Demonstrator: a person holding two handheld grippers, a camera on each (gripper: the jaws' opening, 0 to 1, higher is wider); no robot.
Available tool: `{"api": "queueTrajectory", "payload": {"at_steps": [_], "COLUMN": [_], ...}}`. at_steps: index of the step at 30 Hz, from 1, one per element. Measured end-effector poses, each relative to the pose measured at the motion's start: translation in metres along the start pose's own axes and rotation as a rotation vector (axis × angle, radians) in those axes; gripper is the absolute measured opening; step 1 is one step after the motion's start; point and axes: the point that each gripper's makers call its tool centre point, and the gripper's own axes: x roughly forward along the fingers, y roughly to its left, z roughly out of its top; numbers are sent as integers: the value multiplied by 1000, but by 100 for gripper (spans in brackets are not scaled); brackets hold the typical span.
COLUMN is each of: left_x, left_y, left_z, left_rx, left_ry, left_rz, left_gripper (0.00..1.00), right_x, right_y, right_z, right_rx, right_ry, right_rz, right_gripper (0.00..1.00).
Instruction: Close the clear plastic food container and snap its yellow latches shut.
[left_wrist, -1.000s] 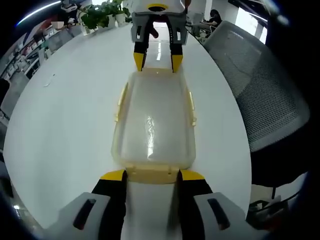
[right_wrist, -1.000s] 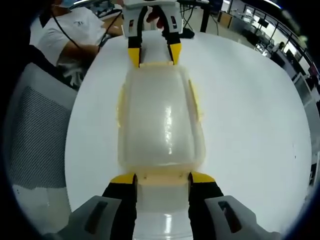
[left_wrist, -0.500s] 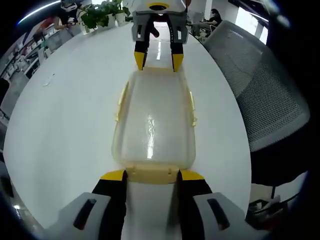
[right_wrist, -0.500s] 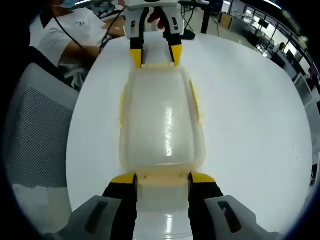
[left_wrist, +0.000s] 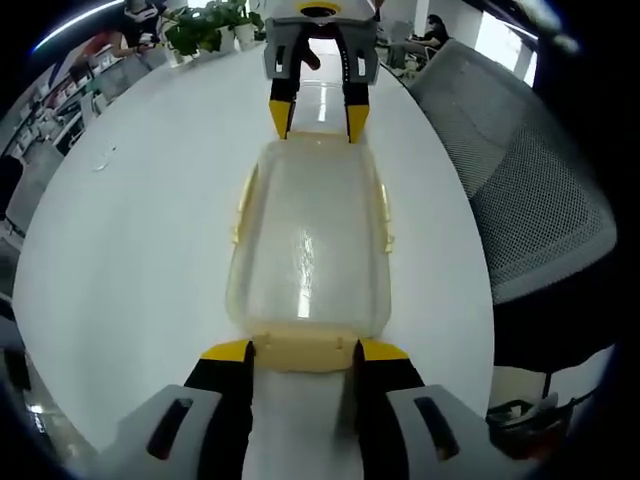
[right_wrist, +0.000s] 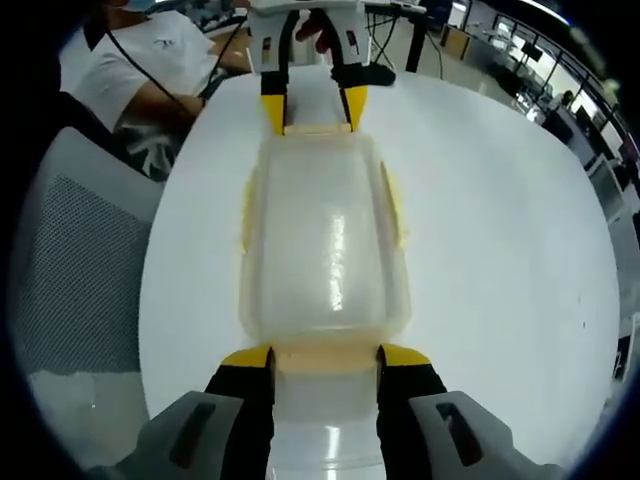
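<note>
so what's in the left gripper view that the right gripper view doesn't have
Left gripper view alone: potted plants at the table's far end and a grey mesh chair on its right side.

Right gripper view alone: a seated person in a white shirt and a grey mesh chair on its left side.

Both: the clear container with its lid on, lying on the white table, with the left gripper at one short end and the right gripper at the other.

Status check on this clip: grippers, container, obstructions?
Left gripper and right gripper open, one at each end latch. Container lidded on the white table. Nothing in the way.
</note>
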Motion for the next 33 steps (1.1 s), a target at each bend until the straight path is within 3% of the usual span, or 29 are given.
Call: {"api": "queueTrajectory", "payload": {"at_steps": [19,33], "left_x": [-31,-52], "left_y": [0,5], "left_z": [26,42], "left_rx": [-8,-6], "left_ry": [-29,-14], "left_rz": [61,65], "left_gripper": [38,38], "right_x": [-41,-66], "right_y": [-6,-9], "right_z": [5,10], "right_rx": [-68,-55], "right_ry": [-15,-32], "right_rz": [-20,-15], "right_gripper": [39,39]}}
